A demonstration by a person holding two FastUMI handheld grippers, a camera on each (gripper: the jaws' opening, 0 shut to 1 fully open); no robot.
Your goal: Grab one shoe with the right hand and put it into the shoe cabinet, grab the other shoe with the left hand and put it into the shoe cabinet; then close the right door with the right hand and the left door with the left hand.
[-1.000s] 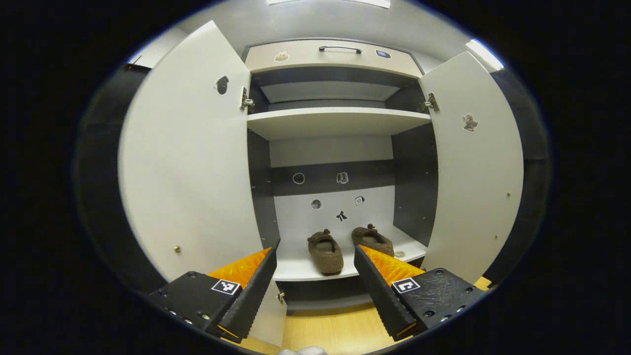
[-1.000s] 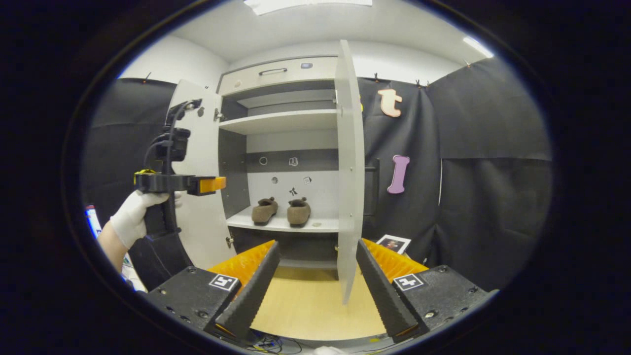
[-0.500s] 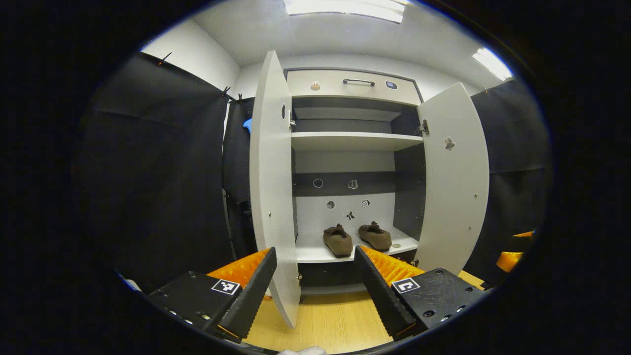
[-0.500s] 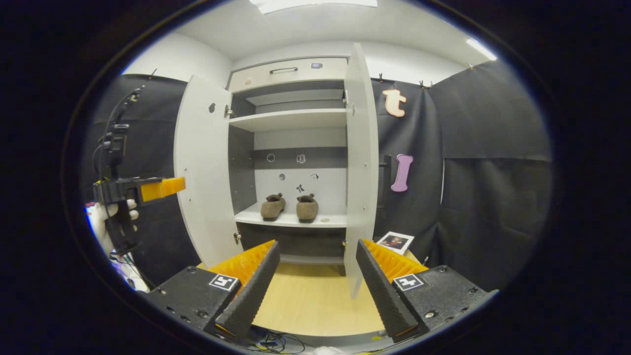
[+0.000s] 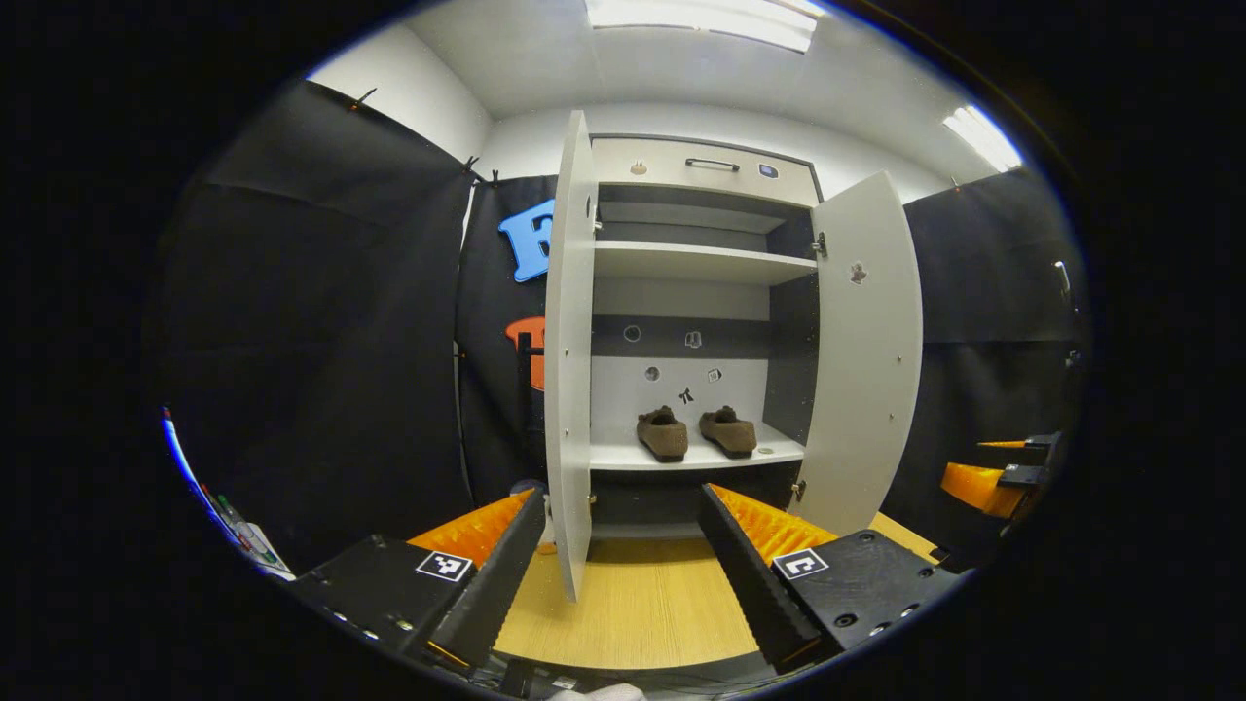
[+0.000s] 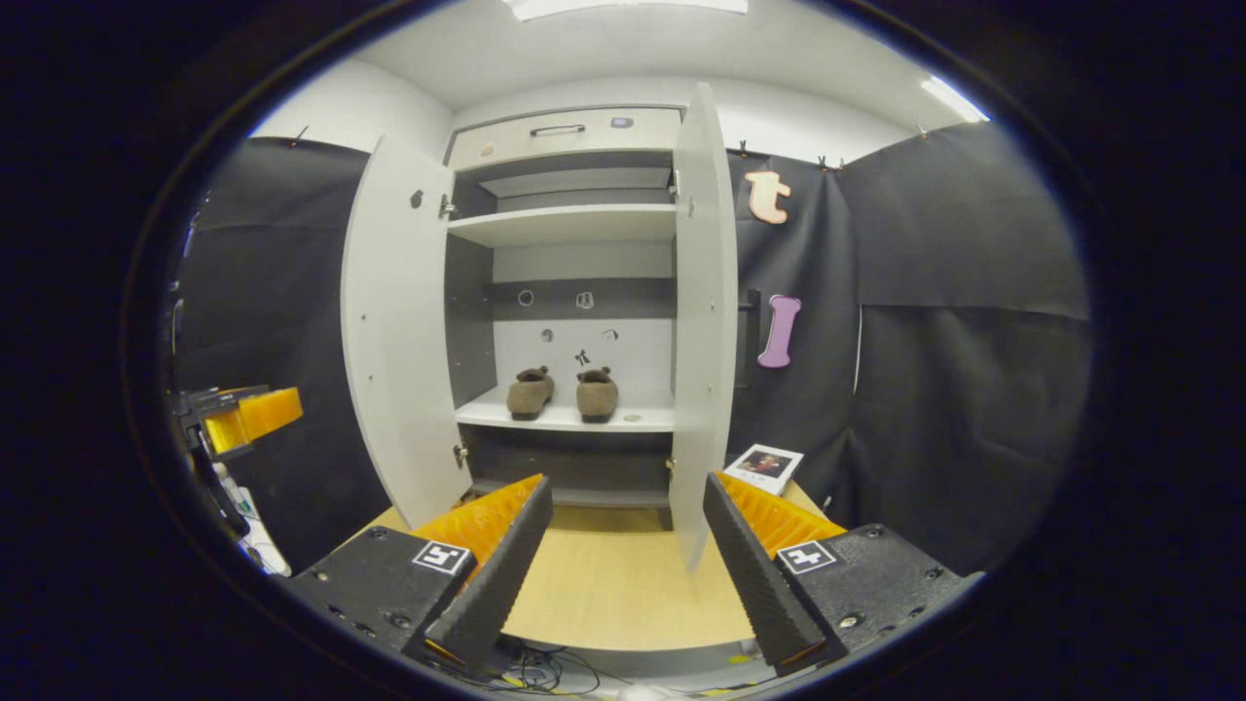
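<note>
Brown shoes (image 5: pixel 695 433) on cabinet shelf (image 5: pixel 681 456) | both doors ajar | left gripper (image 5: pixel 615 565), right gripper (image 6: pixel 623 560) spread, empty

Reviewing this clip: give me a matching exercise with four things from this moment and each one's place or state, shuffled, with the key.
Things:
1. pair of shoes
2. right door
3. photo card
4. right hand-held gripper

Place or state:
A. fingers apart, holding nothing
B. on the cabinet's lower shelf
C. on the floor, right of the cabinet
D. swung open

Pairs: 1-B, 2-D, 3-C, 4-A

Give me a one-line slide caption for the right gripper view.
Open right tongs face the shoe cabinet, both doors open, two brown shoes side by side on its lower shelf.
</note>
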